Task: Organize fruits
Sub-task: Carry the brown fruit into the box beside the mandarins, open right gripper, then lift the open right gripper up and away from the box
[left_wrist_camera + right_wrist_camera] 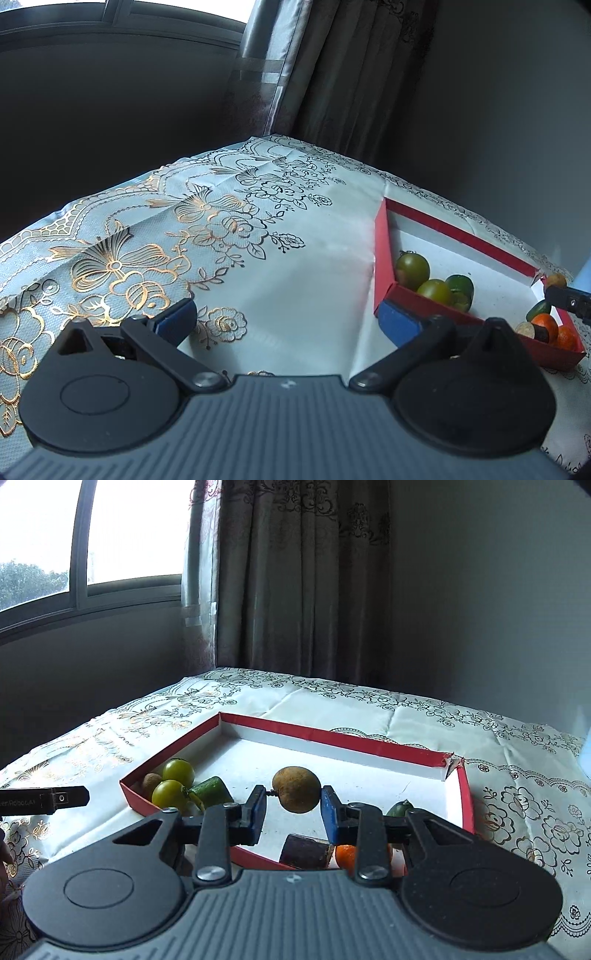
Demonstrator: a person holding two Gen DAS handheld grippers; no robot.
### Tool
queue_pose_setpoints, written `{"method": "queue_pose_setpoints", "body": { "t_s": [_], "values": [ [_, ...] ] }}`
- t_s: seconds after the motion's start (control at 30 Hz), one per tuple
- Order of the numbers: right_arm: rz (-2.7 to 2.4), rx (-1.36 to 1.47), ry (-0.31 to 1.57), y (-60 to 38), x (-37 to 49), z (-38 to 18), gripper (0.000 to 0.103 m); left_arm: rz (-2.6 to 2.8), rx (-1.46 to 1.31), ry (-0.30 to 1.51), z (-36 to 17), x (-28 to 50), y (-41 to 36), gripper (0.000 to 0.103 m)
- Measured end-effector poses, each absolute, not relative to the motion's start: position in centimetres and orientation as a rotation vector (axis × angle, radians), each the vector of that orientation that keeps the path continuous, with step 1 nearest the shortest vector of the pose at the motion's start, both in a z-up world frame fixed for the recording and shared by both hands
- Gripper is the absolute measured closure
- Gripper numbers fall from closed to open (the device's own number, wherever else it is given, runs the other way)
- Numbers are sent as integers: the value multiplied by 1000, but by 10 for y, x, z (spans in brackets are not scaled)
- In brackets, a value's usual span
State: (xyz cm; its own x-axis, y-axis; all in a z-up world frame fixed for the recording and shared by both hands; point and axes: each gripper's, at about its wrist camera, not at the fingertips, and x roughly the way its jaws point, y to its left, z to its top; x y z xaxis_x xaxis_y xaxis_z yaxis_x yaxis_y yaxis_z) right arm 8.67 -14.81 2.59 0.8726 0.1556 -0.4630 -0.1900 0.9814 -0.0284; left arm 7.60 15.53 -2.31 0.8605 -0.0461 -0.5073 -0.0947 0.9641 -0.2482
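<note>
The right gripper [294,806] pinches a round brown rough-skinned fruit [296,789] above the middle of the shallow red cardboard tray [332,735], its stem end pointing sideways at the left pad. The left gripper [284,321] hangs wide apart, holding nothing, over the floral tablecloth [147,236] beside the tray's left edge

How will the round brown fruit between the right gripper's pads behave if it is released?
The brown fruit looks round, so it would probably roll on the tray. Its skin seems dull, likely not slippery. The right gripper pinches it only at the sides, so it might pivot.
</note>
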Motion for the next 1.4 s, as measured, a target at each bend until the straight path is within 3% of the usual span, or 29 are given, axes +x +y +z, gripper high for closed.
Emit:
{"method": "queue_pose_setpoints", "body": {
  "t_s": [0.57,1.03,1.1,1.23,1.4],
  "values": [
    [67,-121,595,-164,132,-6,72,24,-262,549,-25,78,155,0],
    [46,-157,571,-165,132,-13,72,28,-262,556,-26,79,154,0],
    [54,-137,574,-167,131,-12,68,29,-261,556,-26,79,154,0],
    [65,-101,552,-167,120,-6,51,30,-260,558,-27,80,155,0],
    [110,-68,458,-167,77,9,41,33,-253,563,-27,80,155,0]
  ]
}}
